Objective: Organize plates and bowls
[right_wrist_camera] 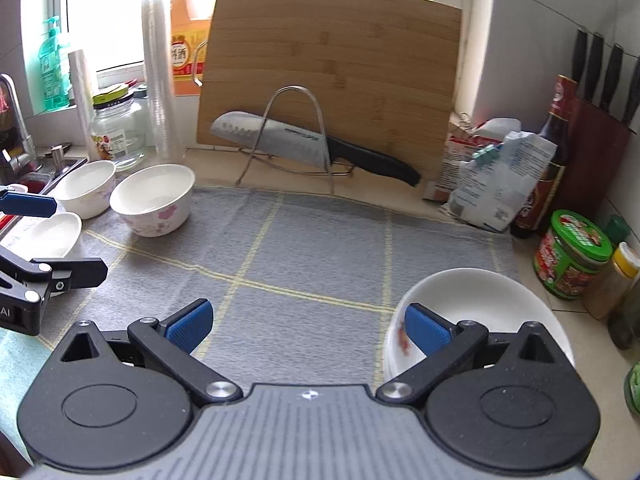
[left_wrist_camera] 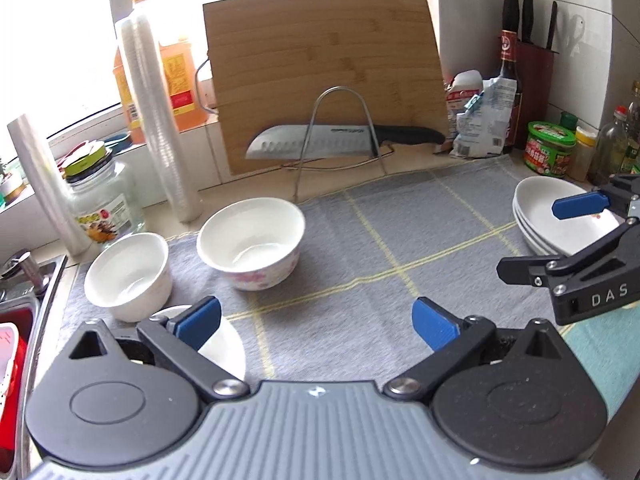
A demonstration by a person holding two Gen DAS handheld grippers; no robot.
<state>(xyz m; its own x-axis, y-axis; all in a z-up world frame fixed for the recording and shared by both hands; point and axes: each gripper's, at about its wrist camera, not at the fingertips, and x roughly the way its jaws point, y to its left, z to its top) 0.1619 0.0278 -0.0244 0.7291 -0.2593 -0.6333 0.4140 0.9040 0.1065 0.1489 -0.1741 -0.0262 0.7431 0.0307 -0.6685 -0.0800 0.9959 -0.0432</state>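
Observation:
A flowered white bowl (left_wrist_camera: 250, 240) (right_wrist_camera: 154, 196) and a smaller white bowl (left_wrist_camera: 128, 272) (right_wrist_camera: 86, 186) stand at the left of the grey checked cloth (left_wrist_camera: 360, 248) (right_wrist_camera: 300, 240). A shallow white dish (left_wrist_camera: 226, 350) (right_wrist_camera: 52, 234) lies in front of them, partly under my left finger. My left gripper (left_wrist_camera: 316, 326) (right_wrist_camera: 80, 237) hangs open over the cloth with nothing between its blue pads. A stack of white plates (left_wrist_camera: 560, 224) (right_wrist_camera: 480, 300) sits at the right. My right gripper (right_wrist_camera: 308, 326) (left_wrist_camera: 528, 239) is open and holds nothing, with its right pad just in front of the stack's rim.
A bamboo cutting board (left_wrist_camera: 324, 76) leans on the back wall behind a wire rack holding a large knife (left_wrist_camera: 320, 142). A glass jar (left_wrist_camera: 104, 200) and plastic rolls stand back left, with a sink (left_wrist_camera: 24, 300) at the left. Bags, bottles, a green-lidded tub (right_wrist_camera: 572, 254) and a knife block crowd the right.

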